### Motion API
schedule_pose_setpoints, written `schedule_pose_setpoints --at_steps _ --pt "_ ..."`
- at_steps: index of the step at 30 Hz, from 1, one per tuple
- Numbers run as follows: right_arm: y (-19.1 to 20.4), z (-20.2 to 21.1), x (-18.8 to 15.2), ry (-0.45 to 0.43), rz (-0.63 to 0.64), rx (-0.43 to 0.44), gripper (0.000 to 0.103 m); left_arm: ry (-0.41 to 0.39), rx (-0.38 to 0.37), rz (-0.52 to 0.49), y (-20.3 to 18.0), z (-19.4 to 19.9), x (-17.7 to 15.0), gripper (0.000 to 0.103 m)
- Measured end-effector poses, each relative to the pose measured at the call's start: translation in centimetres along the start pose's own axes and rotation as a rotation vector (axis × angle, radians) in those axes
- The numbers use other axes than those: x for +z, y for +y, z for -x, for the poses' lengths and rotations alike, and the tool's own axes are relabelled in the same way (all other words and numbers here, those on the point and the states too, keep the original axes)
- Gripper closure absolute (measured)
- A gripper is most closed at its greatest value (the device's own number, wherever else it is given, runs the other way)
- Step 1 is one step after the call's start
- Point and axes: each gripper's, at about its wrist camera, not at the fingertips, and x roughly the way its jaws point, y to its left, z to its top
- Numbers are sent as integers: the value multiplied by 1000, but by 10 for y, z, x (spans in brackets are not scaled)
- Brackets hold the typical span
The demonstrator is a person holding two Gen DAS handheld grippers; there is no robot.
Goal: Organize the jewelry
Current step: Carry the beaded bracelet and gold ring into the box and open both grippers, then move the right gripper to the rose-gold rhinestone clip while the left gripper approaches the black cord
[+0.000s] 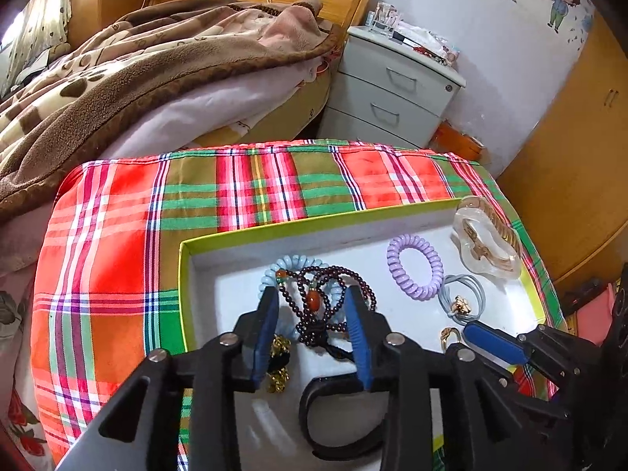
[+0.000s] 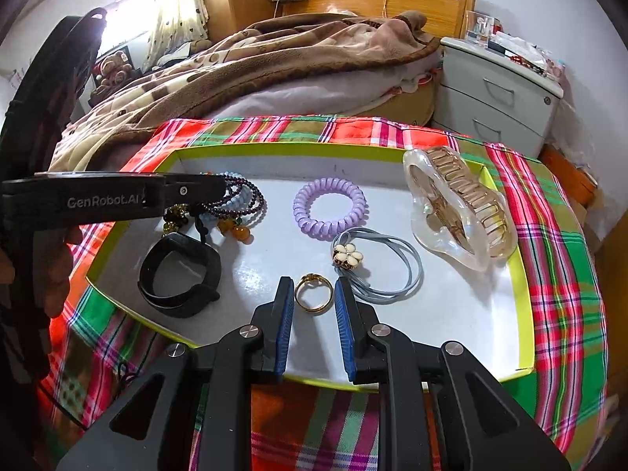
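Right hand-held gripper (image 2: 314,310) is open narrow, one pad on each side of the gold ring (image 2: 313,293), which lies flat on the tray (image 2: 524,314) floor near the 6 o'clock rim; we can't tell if the pads touch it yet. We'd judge the step in hand is picking the ring: keep the tips low and level, close slowly so the ring doesn't skate on the glossy floor, and stay clear of the grey hair tie (image 2: 386,271) just at 2 o'clock of it, whose cords could snag the right pad. Left hand-held gripper (image 1: 314,310) is open wider, pads straddling the dark bead bracelet (image 1: 333,286) tangled over a blue coil tie (image 1: 282,269); nothing is clamped. We'd grab only the bead strand, or the coil comes along. Tray contents, right-wrist view: beads, blue coil and amber charms at 10 o'clock, black band (image 2: 178,274) at 8, purple coil tie (image 2: 329,208) centre toward 12, grey tie with flower charm centre, big claw clip (image 2: 459,212) at 2 leaning on the rim. Tray sits on the plaid cloth (image 2: 557,259).
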Motion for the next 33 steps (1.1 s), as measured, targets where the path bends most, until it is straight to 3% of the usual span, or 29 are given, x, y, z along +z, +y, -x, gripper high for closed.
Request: schedule_pose_setpoints --at_steps 3,17,33 --pt "-1 3 0 -3 -11 0 74 -3 7 1 -1 4 0 64" --pt "0 36 -5 -63 -52 -9 73 -57 19 -22 -17 45 -16 58" --pt "-4 89 -39 -120 -90 -38 72 -101 15 5 -20 101 -69 57"
